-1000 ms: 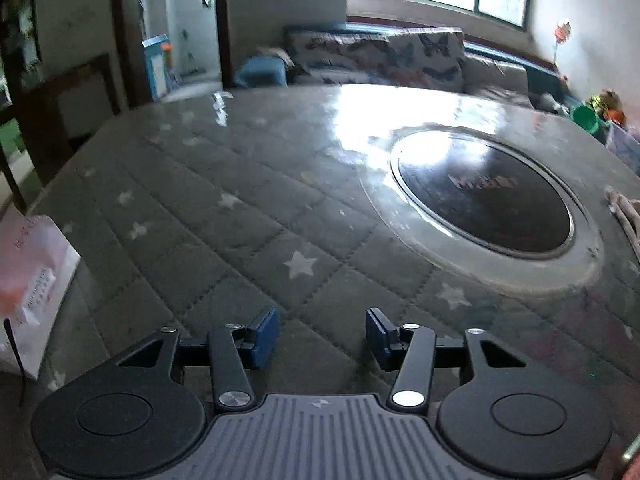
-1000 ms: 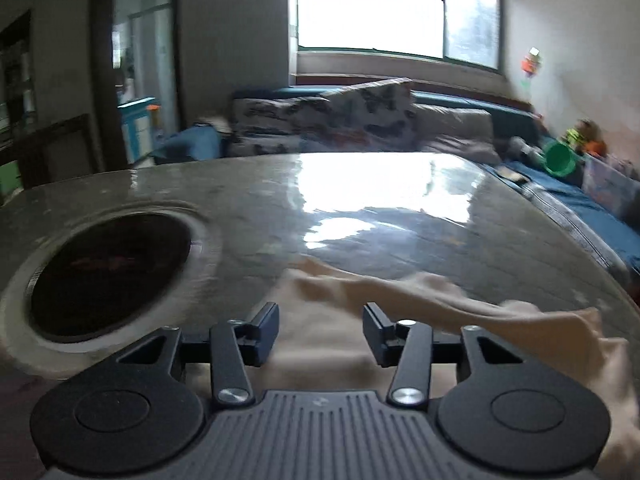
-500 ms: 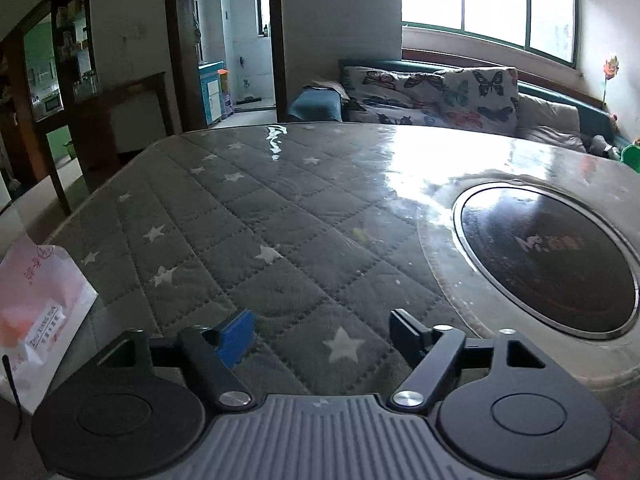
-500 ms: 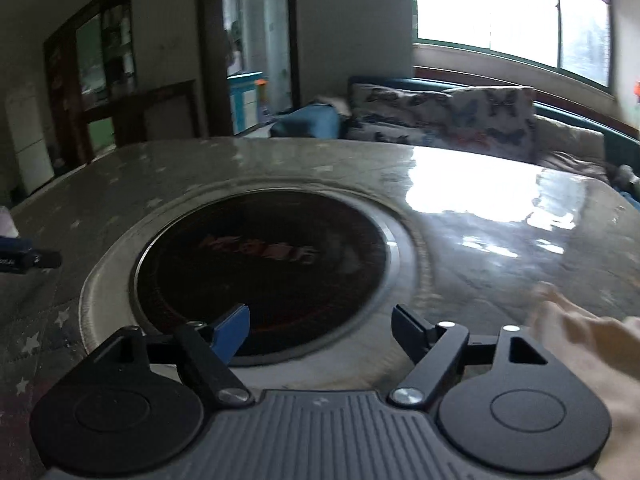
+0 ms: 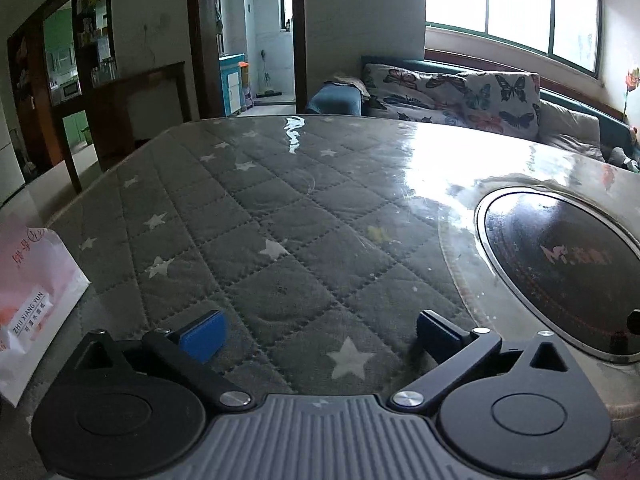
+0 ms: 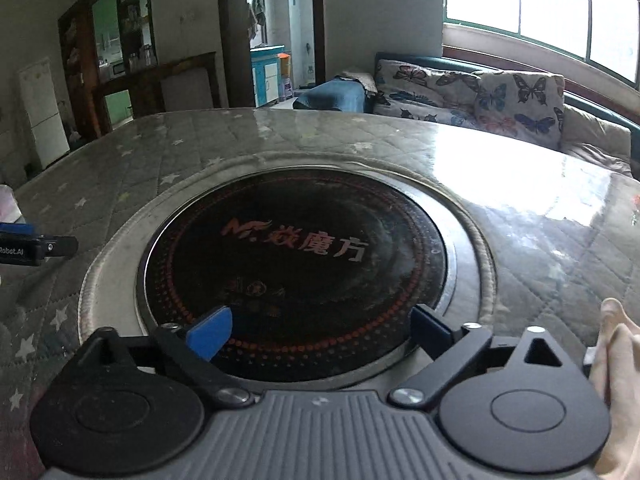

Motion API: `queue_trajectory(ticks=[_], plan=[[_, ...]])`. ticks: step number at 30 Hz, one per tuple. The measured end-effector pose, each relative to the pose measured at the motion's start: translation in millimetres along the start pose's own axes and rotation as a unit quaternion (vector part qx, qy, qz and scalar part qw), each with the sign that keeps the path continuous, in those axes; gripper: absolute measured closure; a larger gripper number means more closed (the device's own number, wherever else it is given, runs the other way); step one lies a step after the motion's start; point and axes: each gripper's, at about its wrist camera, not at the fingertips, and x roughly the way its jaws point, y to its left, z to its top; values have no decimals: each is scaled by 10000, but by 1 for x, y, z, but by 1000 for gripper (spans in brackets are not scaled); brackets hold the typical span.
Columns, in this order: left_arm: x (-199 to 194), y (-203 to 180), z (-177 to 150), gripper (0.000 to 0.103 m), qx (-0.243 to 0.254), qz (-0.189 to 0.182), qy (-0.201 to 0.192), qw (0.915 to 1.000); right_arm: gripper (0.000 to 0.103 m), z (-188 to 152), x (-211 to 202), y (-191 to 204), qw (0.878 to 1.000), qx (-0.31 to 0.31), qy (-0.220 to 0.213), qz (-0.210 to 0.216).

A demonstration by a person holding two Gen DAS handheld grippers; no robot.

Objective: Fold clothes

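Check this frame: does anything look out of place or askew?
Nothing is spilled or damaged. The cream garment lies bunched at the right edge, beside the right hand-held gripper, not between its opening jaws. The left hand-held gripper, also opening, is over bare quilted table cover.

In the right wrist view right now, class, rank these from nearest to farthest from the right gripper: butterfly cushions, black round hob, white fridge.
1. Black round hob: set in the table, directly ahead of the right gripper.
2. Butterfly cushions: beyond the table, right, under the window.
3. White fridge: far left, in the back room.
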Motion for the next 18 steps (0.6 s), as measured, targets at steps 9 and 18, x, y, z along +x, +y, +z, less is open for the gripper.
queue_trajectory(ticks=[9,18], plan=[[0,2,-2,0,-20,-16,-15,10000,0,0,6,7,9998,-152,58,-70],[1,4,-1,0,-33,-31,-11,10000,0,-2,7,7,9998,-173,48,-87]])
